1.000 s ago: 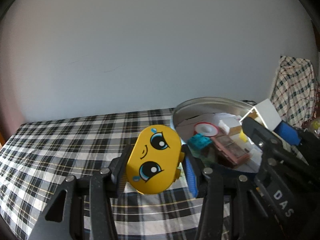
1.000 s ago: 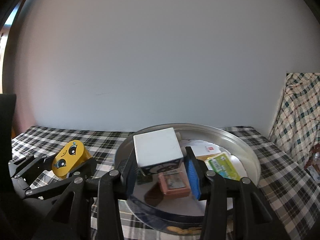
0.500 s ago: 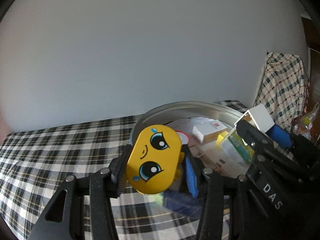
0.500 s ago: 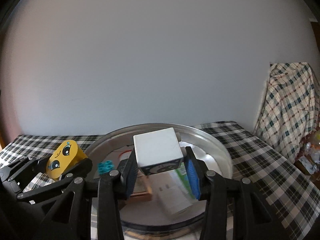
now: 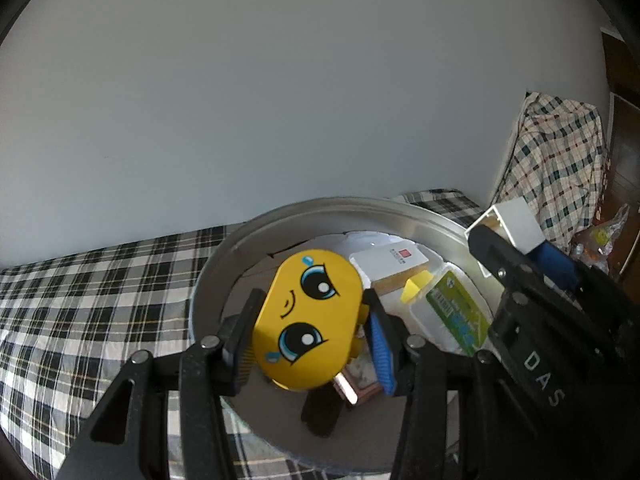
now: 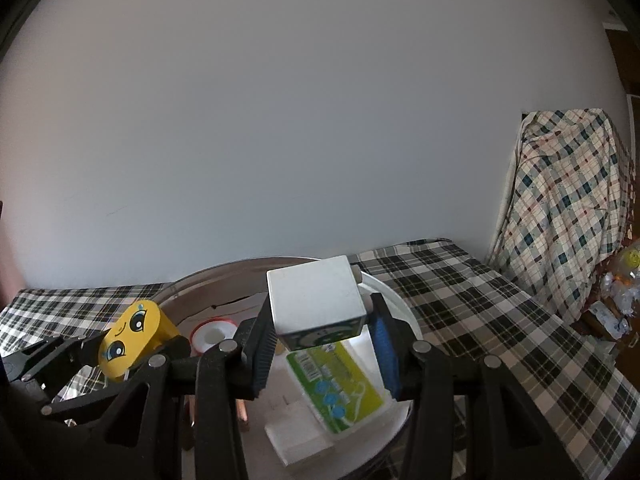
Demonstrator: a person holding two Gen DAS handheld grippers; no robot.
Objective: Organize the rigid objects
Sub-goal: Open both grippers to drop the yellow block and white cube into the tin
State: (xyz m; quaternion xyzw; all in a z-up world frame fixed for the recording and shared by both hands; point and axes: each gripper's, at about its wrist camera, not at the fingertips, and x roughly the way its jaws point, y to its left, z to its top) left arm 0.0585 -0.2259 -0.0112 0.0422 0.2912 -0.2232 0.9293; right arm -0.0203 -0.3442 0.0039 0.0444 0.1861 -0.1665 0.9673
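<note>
Clamped between the fingers of the left gripper (image 5: 308,336) is a yellow face block (image 5: 306,320), held over the near part of a round metal tin (image 5: 224,248), its cartoon face turned toward the camera. Just ahead and right of that claw, inside the tin, a white card box with a red mark (image 5: 390,258) is seen, with a small yellow piece (image 5: 416,286) beside it and a clear box with a green label (image 5: 456,310) to the right. Below the claw, a brown flat item (image 5: 360,380) is partly hidden by the block. The right gripper (image 6: 324,344) is closed on a white cube (image 6: 316,298), carried above the tin; a dark printed face is visible on the cube's underside. Directly under that claw the green-labelled box (image 6: 340,384) is lying, with a white plug-like block (image 6: 296,436) touching its near left corner. Left of the claw, a red-and-white ring (image 6: 212,334) is lying in the tin, and beyond it the left gripper with the yellow block is seen. The tin is set on a black-and-white checked cloth (image 6: 480,320). A plaid-covered object (image 6: 568,200) stands far right.
</note>
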